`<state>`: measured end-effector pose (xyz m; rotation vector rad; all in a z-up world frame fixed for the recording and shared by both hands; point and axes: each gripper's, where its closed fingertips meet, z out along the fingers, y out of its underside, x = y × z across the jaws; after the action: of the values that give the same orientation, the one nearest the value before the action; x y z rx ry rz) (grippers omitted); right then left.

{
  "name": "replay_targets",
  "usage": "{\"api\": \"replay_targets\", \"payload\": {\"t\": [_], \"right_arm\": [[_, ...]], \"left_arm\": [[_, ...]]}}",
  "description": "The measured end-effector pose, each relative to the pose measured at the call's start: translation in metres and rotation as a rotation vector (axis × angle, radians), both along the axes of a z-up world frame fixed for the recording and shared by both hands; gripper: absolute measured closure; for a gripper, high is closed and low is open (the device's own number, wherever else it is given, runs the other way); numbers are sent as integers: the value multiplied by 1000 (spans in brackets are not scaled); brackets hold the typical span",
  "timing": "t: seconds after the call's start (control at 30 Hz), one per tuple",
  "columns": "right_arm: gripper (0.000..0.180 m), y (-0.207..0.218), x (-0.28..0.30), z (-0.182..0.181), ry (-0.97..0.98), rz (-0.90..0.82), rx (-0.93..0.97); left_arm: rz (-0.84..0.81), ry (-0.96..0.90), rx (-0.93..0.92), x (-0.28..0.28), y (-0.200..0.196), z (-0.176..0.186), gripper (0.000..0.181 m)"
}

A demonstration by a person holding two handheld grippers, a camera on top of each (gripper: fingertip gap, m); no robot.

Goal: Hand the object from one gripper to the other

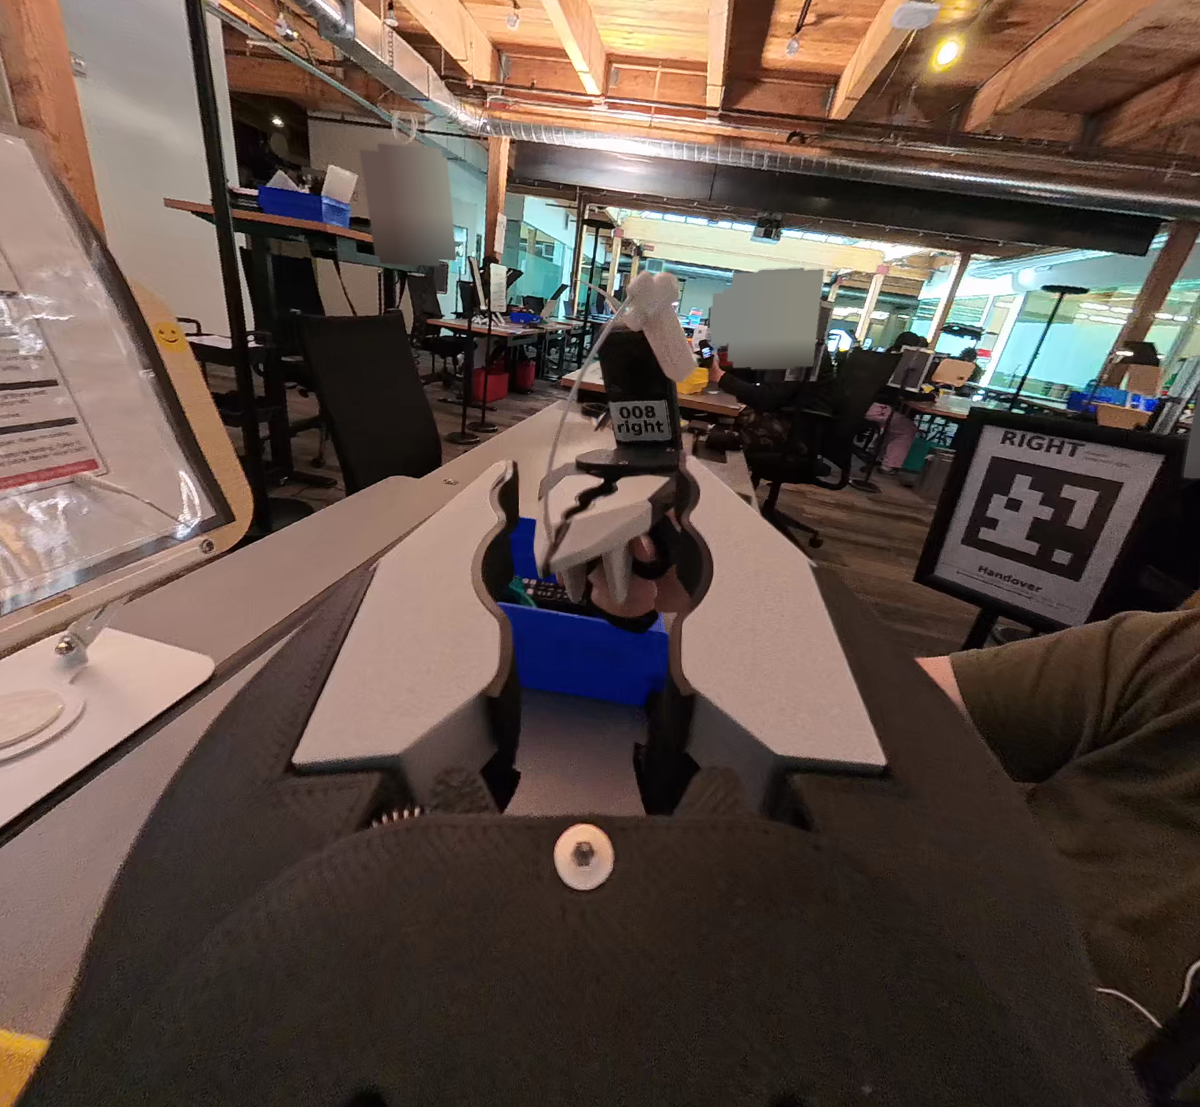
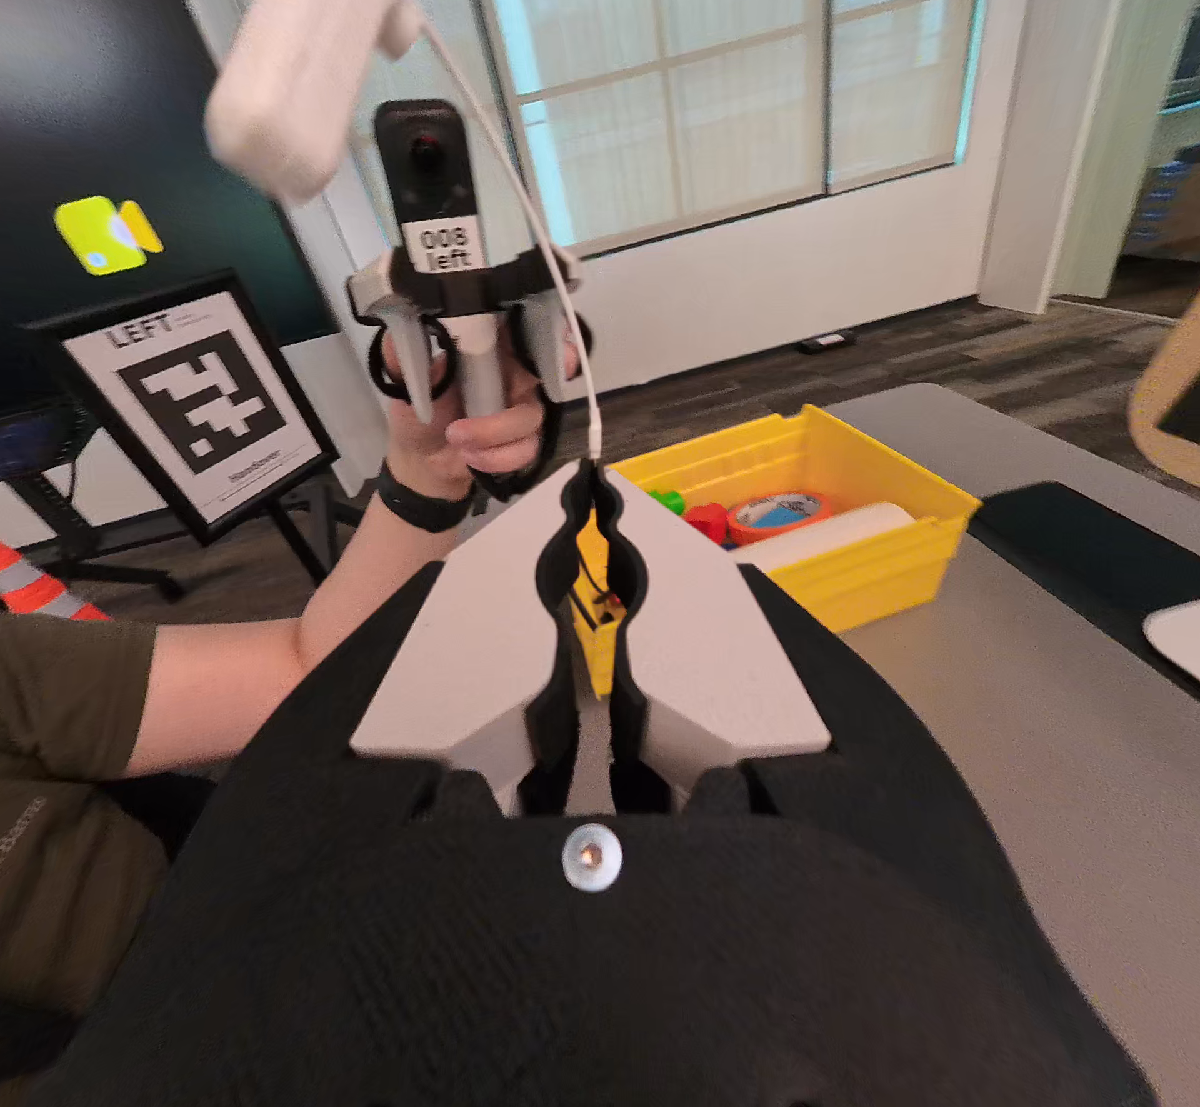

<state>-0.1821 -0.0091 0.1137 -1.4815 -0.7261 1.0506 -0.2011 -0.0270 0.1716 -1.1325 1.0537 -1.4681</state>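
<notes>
White cable with a blocky white plastic body at its far end (image 2: pixel 587 361) is pinched at its small connector tip by the right gripper (image 2: pixel 592 472), whose fingers are pressed together on it. The cable arcs upward from there to the white block, which sits blurred in the air above and between the two tools. The left gripper (image 1: pixel 597 491) faces it with its fingers spread wide and nothing between them. It is close to the cable but not touching it.

The step in hand looks like the receiving grab. To do it well, I would bring the left fingers around the cable a little above the right fingertips, where the cord runs straight, and close fully before the right lets go. The cord is thin and could slip through the scalloped pads, so the narrow tips should do the pinching. The block may be swinging, and letting it settle first would help.

Count:
- one cable with one block
- two grippers
- one blue plastic bin (image 1: pixel 584 654)
- one yellow plastic bin (image 2: pixel 876 582) on the grey worktop (image 2: pixel 974 751), holding one orange tape roll (image 2: pixel 779 511), one white cylinder (image 2: pixel 837 530), and some small red and green pieces
- two framed black-and-white marker signs (image 1: pixel 1039 517), one in each view
</notes>
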Motion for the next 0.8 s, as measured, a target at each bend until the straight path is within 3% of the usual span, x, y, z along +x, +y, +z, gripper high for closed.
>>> {"api": "replay_targets", "payload": {"t": [0.03,0.37,0.57,0.8], "right_arm": [[180,5,9,-1,3,-20,-15],[180,37,75,-13,92,-124,-117],[180,20,52,-4,79,-34,-85],[180,-12,14,5,48,131,-25]], "left_arm": [[11,7,1,-1,2,-1,134],[43,42,-27,2,15,-11,140],[104,117,-19,20,24,-30,143],[20,103,9,39,4,-31,146]]}}
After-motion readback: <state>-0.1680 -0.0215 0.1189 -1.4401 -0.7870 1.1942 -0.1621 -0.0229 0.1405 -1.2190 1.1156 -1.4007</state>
